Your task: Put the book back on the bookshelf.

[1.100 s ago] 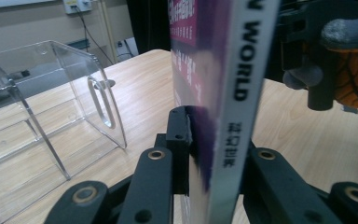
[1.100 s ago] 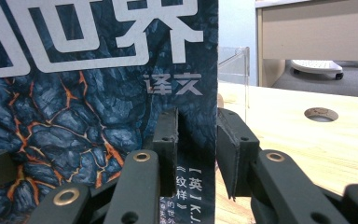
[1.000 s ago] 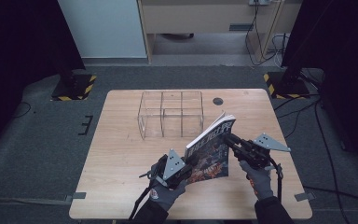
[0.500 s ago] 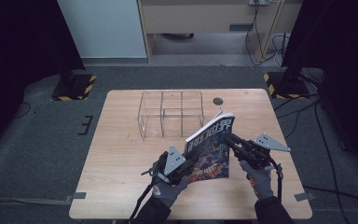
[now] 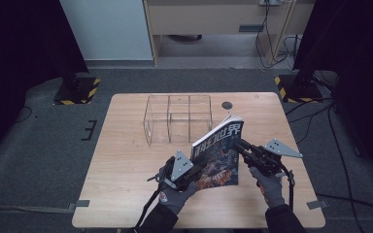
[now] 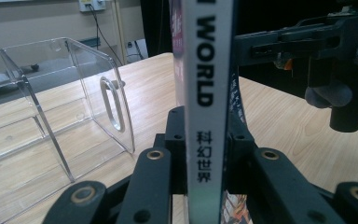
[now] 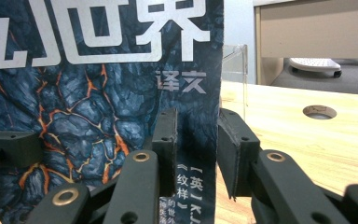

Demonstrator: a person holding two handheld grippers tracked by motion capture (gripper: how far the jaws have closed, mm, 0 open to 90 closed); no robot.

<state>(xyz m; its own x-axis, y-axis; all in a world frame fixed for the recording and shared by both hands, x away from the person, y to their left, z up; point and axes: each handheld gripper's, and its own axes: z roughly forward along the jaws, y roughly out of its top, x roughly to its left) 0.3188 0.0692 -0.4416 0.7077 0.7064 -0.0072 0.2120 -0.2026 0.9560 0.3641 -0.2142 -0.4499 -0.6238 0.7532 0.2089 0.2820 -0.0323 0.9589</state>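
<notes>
Both gloved hands come in over the table's (image 5: 126, 145) near edge: the left gripper (image 5: 190, 174) has its jaws clamped on the white spine of the magazine (image 5: 218, 155), while the right gripper (image 5: 240, 145) has its jaws around the magazine's free edge, one pad on the cover, the other with a small gap showing. The magazine stands nearly upright, tilted, right of centre toward the near edge. Its glossy cover shows dark cracked rock, and the clear acrylic organizer (image 5: 177, 119) stands just beyond it, with bare wood to the left.
</notes>
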